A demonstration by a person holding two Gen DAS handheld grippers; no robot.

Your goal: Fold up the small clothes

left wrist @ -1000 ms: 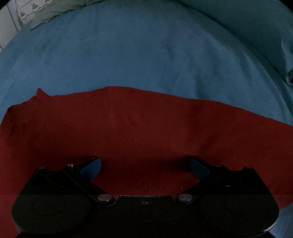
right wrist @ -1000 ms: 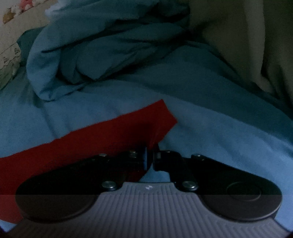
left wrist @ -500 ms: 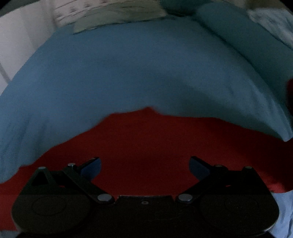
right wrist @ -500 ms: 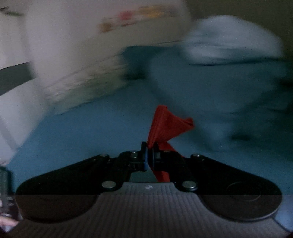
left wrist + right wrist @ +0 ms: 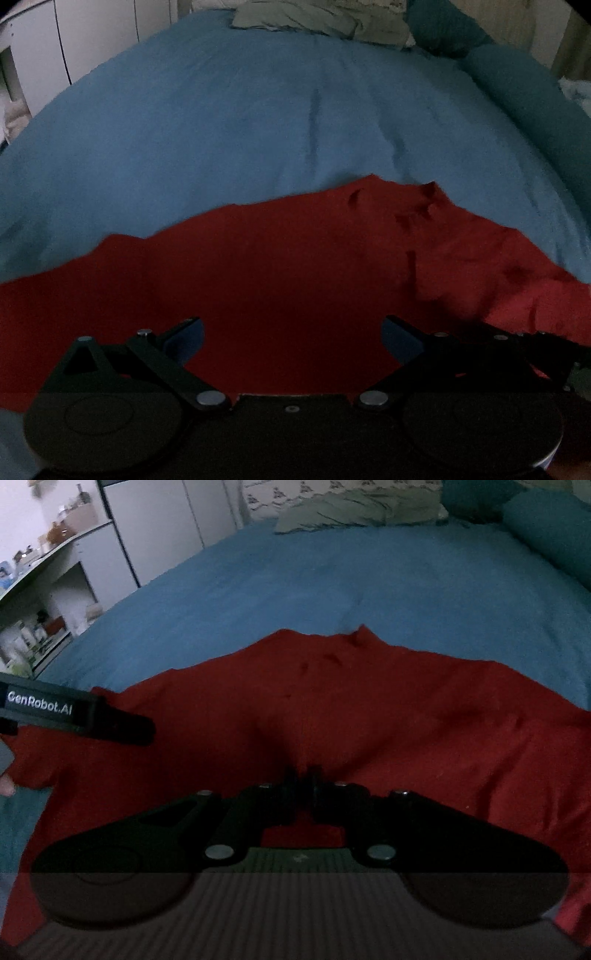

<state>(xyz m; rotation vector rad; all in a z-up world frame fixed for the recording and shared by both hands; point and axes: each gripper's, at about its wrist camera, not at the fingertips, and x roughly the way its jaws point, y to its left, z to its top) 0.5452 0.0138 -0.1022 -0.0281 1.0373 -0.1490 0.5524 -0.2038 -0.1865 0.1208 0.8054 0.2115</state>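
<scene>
Both claws hover low over the red garment (image 5: 288, 280). Left claw (image 5: 291, 332) has its fingers spread wide apart with nothing between them, only red cloth beneath. Right claw (image 5: 301, 775) has its fingers pressed together, pinching a fold of the red garment (image 5: 332, 709), which puckers toward the tips. That garment lies spread and wrinkled on the blue bed sheet (image 5: 221, 129), at the near end of the bed. Beyond the garment, at the far end of the sheet, sits a crumpled greenish cloth (image 5: 354, 509); left of the bed stand white cabinets (image 5: 155, 535).
</scene>
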